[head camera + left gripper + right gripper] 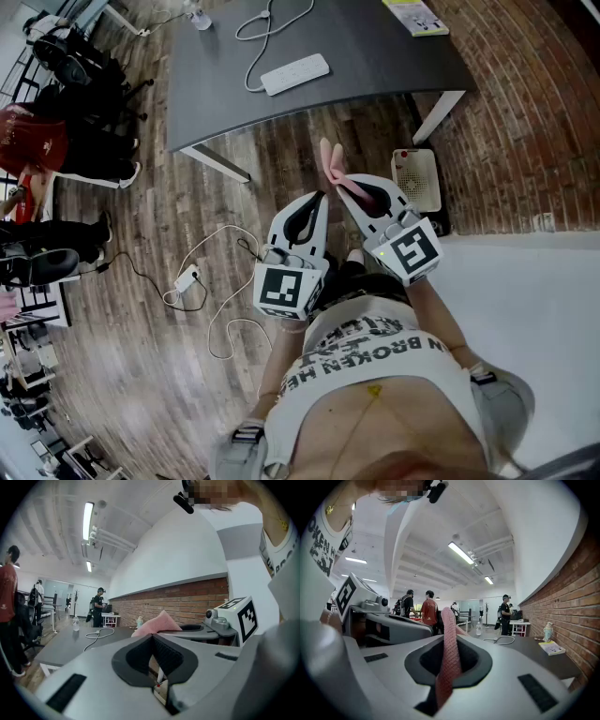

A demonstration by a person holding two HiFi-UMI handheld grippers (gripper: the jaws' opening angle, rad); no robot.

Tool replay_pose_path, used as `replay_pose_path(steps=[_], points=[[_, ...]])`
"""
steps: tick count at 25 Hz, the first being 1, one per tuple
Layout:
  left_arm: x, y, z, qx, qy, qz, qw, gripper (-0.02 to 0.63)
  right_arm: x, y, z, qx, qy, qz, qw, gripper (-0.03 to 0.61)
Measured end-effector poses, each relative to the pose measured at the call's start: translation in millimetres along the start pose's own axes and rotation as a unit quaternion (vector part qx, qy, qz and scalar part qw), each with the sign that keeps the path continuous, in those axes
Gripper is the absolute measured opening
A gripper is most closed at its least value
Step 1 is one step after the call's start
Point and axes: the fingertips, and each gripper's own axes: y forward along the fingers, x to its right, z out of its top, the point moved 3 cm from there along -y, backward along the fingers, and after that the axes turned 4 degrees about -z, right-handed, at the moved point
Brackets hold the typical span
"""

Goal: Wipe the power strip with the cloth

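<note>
A white power strip [294,73] lies on the dark grey table [375,56], its white cable [267,23] looped behind it. Both grippers are held close to the person's body, well short of the table. My right gripper [339,184] is shut on a pink cloth [330,162], which sticks out past its tips; in the right gripper view the cloth [449,653] runs up between the closed jaws. My left gripper [319,199] is shut with nothing in it. From the left gripper view the cloth [157,623] shows beyond the jaws.
A yellow-green booklet [415,17] lies at the table's far right. On the wood floor sit a white box with a fan grille [416,178] near a table leg and a white adapter with cables [187,278]. Chairs and people are at the left; a brick wall runs along the right.
</note>
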Motion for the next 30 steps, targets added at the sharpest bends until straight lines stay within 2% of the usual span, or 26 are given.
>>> replay_pose_path(steps=[5, 11, 17, 24, 30], points=[[1, 4, -3, 0.003, 0.001, 0.01, 1.0, 0.008, 7, -3, -2, 0.022, 0.016, -0.005, 1.0, 0.016], [-20, 8, -9, -0.005, -0.008, 0.012, 0.9999, 0.008, 21, 13, -7, 0.014, 0.013, -0.019, 1.0, 0.017], [-69, 34, -9, -0.007, -0.014, 0.001, 0.9999, 0.008, 49, 53, -7, 0.009, 0.013, -0.048, 0.999, 0.017], [-139, 74, 7, 0.003, 0.0, -0.037, 0.9993, 0.008, 80, 118, 2, 0.01, 0.002, -0.076, 0.997, 0.017], [-176, 89, 13, 0.003, 0.008, -0.067, 0.9977, 0.008, 81, 168, 3, 0.009, 0.002, -0.082, 0.997, 0.017]])
